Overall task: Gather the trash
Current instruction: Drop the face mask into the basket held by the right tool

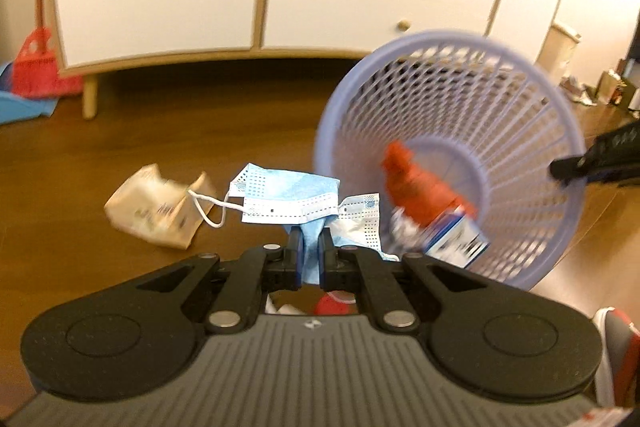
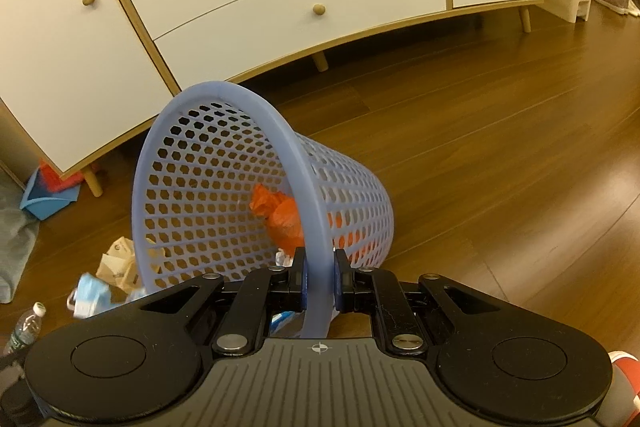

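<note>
At left centre of the left wrist view, a crumpled paper wrapper (image 1: 154,205) lies on the floor. Beside it, the left hand-held gripper (image 1: 311,247) pinches a limp blue face mask (image 1: 288,201), which looks light and floppy, best held mid-fold. At right, the right hand-held gripper (image 2: 319,275) clamps the rim of the tilted, probably light but stiff mesh basket (image 2: 224,163).

You can't read the blurred print on the box (image 1: 456,243) in the basket (image 1: 520,107); the bottle (image 2: 24,327) at near left is cut off
</note>
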### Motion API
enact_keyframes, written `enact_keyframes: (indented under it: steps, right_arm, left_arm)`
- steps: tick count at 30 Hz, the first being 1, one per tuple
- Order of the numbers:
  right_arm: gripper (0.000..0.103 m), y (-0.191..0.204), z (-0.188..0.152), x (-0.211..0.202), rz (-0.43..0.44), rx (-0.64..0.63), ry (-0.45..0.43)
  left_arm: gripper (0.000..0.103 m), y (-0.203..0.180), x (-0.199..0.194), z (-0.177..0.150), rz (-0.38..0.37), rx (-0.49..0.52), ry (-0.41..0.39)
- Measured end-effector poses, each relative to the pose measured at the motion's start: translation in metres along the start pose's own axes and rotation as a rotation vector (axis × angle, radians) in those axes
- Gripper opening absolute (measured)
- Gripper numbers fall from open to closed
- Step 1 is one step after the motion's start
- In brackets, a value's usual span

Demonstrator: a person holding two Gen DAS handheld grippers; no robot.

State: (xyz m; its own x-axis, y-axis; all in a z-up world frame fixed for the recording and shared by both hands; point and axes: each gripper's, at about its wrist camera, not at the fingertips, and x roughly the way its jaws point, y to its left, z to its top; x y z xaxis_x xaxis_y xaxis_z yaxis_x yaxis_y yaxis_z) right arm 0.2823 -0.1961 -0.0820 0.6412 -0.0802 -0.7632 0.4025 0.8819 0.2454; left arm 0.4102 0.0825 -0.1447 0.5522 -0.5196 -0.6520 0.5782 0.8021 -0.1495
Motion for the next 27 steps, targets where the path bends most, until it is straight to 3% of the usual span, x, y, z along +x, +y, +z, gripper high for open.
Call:
enact_keyframes:
  steps: [6,10,16,22,27]
  right_arm:
    - [0.008,-0.007,0.003,0.001,0.003,0.017,0.006]
    - [0.008,-0.010,0.004,0.002,0.006,0.032,0.011]
    - [0.008,-0.020,0.006,0.002,0.000,0.070,0.013]
    - [0.009,-0.050,0.010,0.003,0.005,0.253,0.034]
    - [0.009,-0.083,0.016,0.009,-0.013,0.374,0.061]
  left_arm:
    - [0.007,-0.022,0.009,0.019,-0.062,0.013,-0.033]
    - [0.034,-0.036,0.020,0.025,-0.066,0.027,-0.028]
    - [0.034,-0.043,0.024,0.025,-0.073,0.055,-0.035]
    - [0.034,-0.029,0.020,0.022,-0.049,0.020,-0.040]
    - [0.034,-0.008,0.019,0.014,0.019,-0.005,-0.013]
